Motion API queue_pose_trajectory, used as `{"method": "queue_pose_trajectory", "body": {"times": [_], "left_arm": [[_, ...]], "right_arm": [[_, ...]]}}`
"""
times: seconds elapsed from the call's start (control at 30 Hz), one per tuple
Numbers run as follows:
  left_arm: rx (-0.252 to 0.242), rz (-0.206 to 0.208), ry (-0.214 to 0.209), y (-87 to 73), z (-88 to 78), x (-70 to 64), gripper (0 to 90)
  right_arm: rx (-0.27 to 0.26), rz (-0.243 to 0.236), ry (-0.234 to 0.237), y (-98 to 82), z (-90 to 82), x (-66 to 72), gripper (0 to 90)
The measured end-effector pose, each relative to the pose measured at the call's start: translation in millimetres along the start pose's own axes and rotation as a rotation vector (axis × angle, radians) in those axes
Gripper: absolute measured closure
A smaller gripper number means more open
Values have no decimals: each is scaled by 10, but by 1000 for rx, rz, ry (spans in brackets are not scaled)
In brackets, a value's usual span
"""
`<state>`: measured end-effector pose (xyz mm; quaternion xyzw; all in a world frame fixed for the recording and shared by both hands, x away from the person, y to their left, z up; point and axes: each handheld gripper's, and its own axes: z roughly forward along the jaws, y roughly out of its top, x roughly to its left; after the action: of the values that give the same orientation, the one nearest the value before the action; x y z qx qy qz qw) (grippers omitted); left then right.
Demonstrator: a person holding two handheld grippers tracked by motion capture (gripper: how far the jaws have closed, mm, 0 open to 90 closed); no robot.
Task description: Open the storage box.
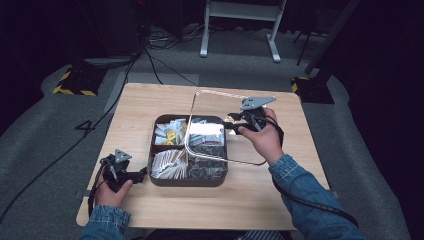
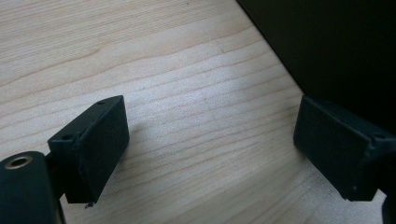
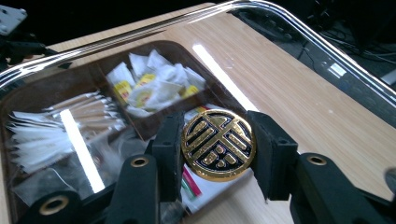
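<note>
A dark brown compartment box (image 1: 187, 182) sits mid-table, filled with sachets and tea bags (image 1: 169, 134). Its clear lid (image 1: 210, 107) hangs tilted above the box's right half. My right gripper (image 1: 231, 120) is shut on the lid's round gold-and-black knob (image 3: 218, 143), and both pads (image 3: 170, 140) press its sides. Through the lid (image 3: 289, 84) I see white and yellow sachets (image 3: 152, 88) and paper sticks (image 3: 79, 109). My left gripper (image 1: 142, 173) rests on the table at the box's left wall. Its jaws (image 2: 212, 121) stand open over bare wood, with the dark box wall (image 2: 336, 42) beside the right pad.
The wooden table (image 1: 280, 195) has free surface to the right of and in front of the box. Cables (image 1: 150, 60) and a white stand (image 1: 240, 15) lie on the grey floor beyond the far edge. A denim sleeve (image 1: 310, 195) comes in at the lower right.
</note>
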<state>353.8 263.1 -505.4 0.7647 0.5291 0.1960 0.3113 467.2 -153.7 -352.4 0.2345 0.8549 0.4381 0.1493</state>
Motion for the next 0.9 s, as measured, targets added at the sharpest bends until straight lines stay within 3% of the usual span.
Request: {"method": "queue_pose_trajectory", "body": {"times": [0.9], "left_arm": [[0, 0, 0, 0, 0, 0, 108]], "right_arm": [[47, 120, -148, -618, -534, -732, 588]]}}
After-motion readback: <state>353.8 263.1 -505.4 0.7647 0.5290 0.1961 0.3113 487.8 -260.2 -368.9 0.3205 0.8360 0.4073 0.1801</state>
